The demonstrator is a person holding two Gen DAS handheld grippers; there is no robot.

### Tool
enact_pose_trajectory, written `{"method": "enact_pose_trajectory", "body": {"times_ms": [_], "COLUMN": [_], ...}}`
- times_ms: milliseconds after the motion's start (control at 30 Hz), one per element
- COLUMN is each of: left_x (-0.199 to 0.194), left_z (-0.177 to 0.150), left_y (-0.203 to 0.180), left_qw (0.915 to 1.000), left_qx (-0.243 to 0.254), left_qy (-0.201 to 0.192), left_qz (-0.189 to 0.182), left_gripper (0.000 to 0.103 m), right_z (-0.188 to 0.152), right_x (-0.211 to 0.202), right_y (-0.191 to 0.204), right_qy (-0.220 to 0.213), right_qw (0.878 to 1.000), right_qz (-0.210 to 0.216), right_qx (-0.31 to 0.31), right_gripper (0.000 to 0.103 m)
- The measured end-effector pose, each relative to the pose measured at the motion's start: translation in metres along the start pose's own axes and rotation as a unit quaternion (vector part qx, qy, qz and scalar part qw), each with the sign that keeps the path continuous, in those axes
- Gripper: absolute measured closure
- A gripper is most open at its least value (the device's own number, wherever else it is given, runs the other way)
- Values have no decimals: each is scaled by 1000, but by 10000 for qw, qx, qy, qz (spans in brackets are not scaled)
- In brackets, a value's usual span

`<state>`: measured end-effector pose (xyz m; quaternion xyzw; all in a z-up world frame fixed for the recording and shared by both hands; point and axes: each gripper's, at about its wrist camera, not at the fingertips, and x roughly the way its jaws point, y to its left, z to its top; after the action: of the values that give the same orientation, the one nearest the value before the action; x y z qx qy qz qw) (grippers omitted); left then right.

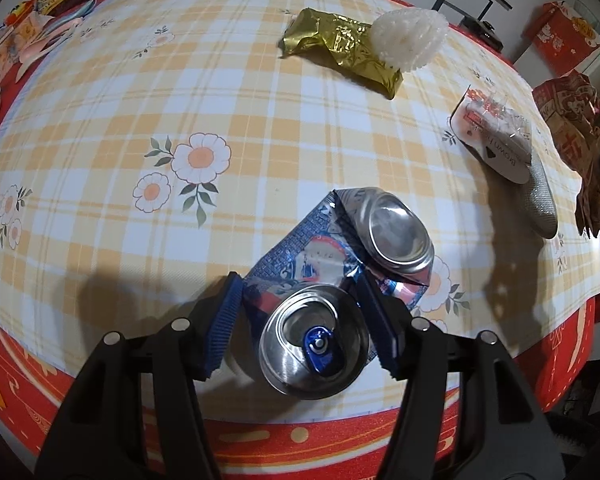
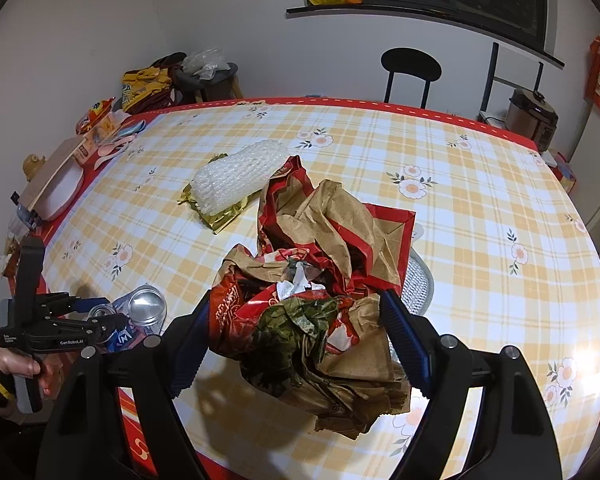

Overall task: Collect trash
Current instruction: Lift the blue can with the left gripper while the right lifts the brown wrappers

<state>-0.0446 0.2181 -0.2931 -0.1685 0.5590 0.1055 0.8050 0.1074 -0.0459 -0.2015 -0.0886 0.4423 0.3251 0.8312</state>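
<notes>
The tabletop (image 1: 260, 120) wears a yellow checked cloth with printed flowers and a red border, and a white wall with a dark chair (image 2: 410, 70) stands behind its far edge; near the front edge, the left gripper (image 1: 300, 304) points steeply down over a crushed can (image 1: 332, 276), blue and silver, folded in the middle; its jaws stand half wide on both sides of the can's top end, the right blue pad seems to touch the metal, but if the left pad presses I cannot tell; the can lies on the cloth. The right gripper (image 2: 296, 332) has its jaws wide, closed around a crumpled paper bag (image 2: 324, 272), red and brown, with green and white scraps in its mouth; the bag sits close to the front edge. Further toward the middle of the tabletop lies a gold foil wrapper (image 1: 340, 48), and a roll of bubble wrap (image 1: 410, 38) rests on one end of it; between the can and the bag lies a white card package (image 1: 496, 140) upon a silvery item (image 1: 542, 200). A hand (image 2: 24, 364) in a striped cuff holds the left gripper's handle.
</notes>
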Motion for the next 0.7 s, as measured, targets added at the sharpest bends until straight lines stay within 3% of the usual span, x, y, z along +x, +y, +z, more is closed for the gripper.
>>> {"method": "enact_pose_trajectory", "body": {"times_ms": [233, 367, 700], "left_x": [-2, -9, -4], "left_z": [-5, -14, -24], "left_y": [6, 10, 12], "left_qw": [9990, 9975, 9940], "left_qx": [-300, -558, -942], "left_qy": [256, 347, 378], "left_qz": [214, 273, 399], "left_gripper": [34, 24, 27], "right_z": [-2, -3, -6], "right_x": [-6, -6, -6], "right_y": [-6, -7, -9], "right_qy": [-70, -92, -59], "right_qw": [9999, 9999, 9998], "right_qz": [26, 84, 190], "right_qx": [74, 86, 87], "right_gripper": [23, 23, 23]}}
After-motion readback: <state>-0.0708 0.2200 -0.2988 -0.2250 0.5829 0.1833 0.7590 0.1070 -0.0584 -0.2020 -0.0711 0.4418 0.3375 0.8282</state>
